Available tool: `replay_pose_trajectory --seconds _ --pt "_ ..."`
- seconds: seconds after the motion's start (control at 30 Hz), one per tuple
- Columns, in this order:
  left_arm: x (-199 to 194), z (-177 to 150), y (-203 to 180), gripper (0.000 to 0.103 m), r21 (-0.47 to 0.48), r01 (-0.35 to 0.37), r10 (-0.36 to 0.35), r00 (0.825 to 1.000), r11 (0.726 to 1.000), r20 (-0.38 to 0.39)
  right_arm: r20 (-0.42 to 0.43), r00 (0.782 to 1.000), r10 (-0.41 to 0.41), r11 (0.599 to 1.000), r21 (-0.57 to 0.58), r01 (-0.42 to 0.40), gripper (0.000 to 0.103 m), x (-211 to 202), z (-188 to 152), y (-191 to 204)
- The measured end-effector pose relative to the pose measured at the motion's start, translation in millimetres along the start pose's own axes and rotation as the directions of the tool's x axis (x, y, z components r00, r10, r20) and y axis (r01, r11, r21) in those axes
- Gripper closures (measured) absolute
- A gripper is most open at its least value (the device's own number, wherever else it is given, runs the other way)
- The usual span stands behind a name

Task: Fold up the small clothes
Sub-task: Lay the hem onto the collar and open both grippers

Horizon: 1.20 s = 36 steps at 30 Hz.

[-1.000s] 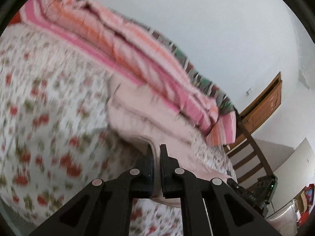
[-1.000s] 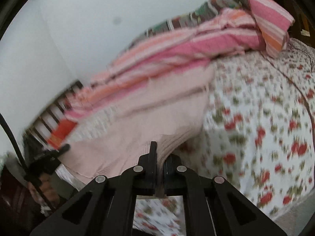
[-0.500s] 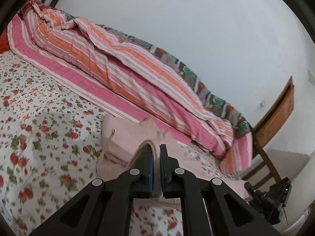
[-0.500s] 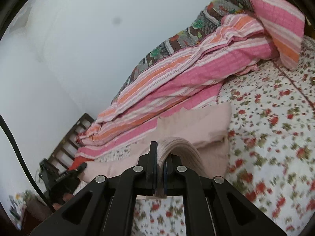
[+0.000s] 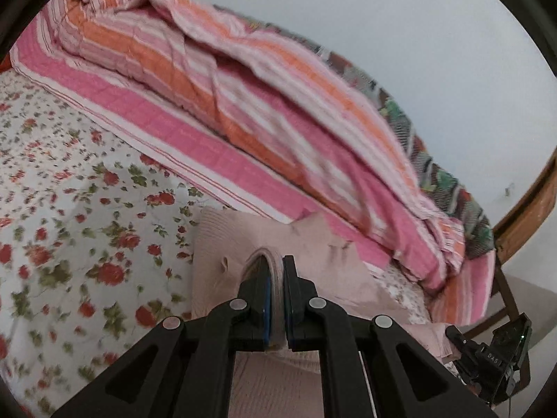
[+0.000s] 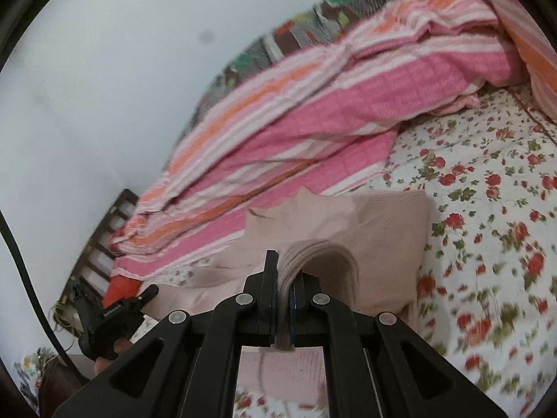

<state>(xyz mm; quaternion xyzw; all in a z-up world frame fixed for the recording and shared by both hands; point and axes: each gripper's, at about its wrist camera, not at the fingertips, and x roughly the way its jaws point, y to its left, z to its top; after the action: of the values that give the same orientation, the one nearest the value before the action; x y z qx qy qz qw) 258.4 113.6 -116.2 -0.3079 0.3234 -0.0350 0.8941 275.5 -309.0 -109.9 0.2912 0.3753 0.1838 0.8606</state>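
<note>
Your left gripper (image 5: 275, 278) and right gripper (image 6: 283, 275) clamp the pink knit sweater (image 6: 383, 230) | soft, floppy, probably light | hold its hem corners near the bed (image 6: 487, 209) edge.

We are seeing two grippers, the left gripper (image 5: 275, 271) and the right gripper (image 6: 283, 268), each one clamping a fold of one pink sweater (image 5: 313, 244) low in the centre of the frame. We are counting one flowered bedsheet (image 5: 69, 209), one striped quilt (image 5: 243, 87) running across the upper part, and one patterned blanket (image 6: 296, 31) behind it.
</note>
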Motion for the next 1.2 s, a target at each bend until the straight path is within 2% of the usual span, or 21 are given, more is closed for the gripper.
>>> replay_pose_trajectory --seconds 0.3,0.37,0.43,0.47,0.5,0.57,0.63,0.8,0.93,1.03,1.2 --pt "59 9 13 0.096 -0.025 -0.012 0.01 0.997 1.0 -0.079 -0.047 0.997 -0.069 0.996 0.053 0.072 0.097 62 23 -31" --pt "64 12 16 0.089 -0.042 -0.009 0.006 0.996 0.999 -0.09 -0.052 0.996 -0.07 0.995 0.073 0.073 0.09 70 28 -36" --pt "64 15 18 0.061 -0.049 -0.017 0.013 0.997 0.999 -0.076 -0.034 0.997 -0.071 0.993 0.088 0.074 0.075 72 30 -40" --pt "62 16 18 0.057 -0.047 -0.015 0.013 0.998 0.999 -0.057 -0.018 0.997 -0.074 0.994 0.079 0.076 0.063 71 30 -40" --pt "59 17 18 0.054 -0.042 -0.007 0.006 0.999 0.999 -0.045 -0.012 0.997 -0.082 0.994 0.065 0.083 0.059 70 30 -39" --pt "55 17 17 0.048 -0.025 0.0 -0.001 0.999 1.0 -0.039 -0.007 0.995 -0.096 0.995 0.033 0.096 0.059 68 29 -35" --pt "53 17 17 0.048 -0.013 -0.012 0.012 0.999 1.0 -0.042 -0.006 0.994 -0.106 0.994 0.012 0.106 0.059 64 26 -31" --pt "36 7 19 0.041 0.011 -0.013 0.013 0.999 1.0 -0.044 -0.01 0.992 -0.128 0.991 -0.048 0.128 0.059 42 2 -22" --pt "14 -8 23 0.039 0.041 -0.019 0.022 0.998 0.999 -0.059 -0.024 0.985 -0.17 0.976 -0.141 0.165 0.059 19 -28 -10" --pt "-1 -25 27 0.038 0.06 -0.011 0.016 0.995 0.998 -0.095 -0.026 0.979 -0.205 0.958 -0.212 0.195 0.057 -1 -50 -3" --pt "-31 -64 34 0.038 0.064 0.021 -0.012 0.991 0.998 -0.134 -0.045 0.974 -0.223 0.95 -0.232 0.207 0.053 -27 -81 -7"
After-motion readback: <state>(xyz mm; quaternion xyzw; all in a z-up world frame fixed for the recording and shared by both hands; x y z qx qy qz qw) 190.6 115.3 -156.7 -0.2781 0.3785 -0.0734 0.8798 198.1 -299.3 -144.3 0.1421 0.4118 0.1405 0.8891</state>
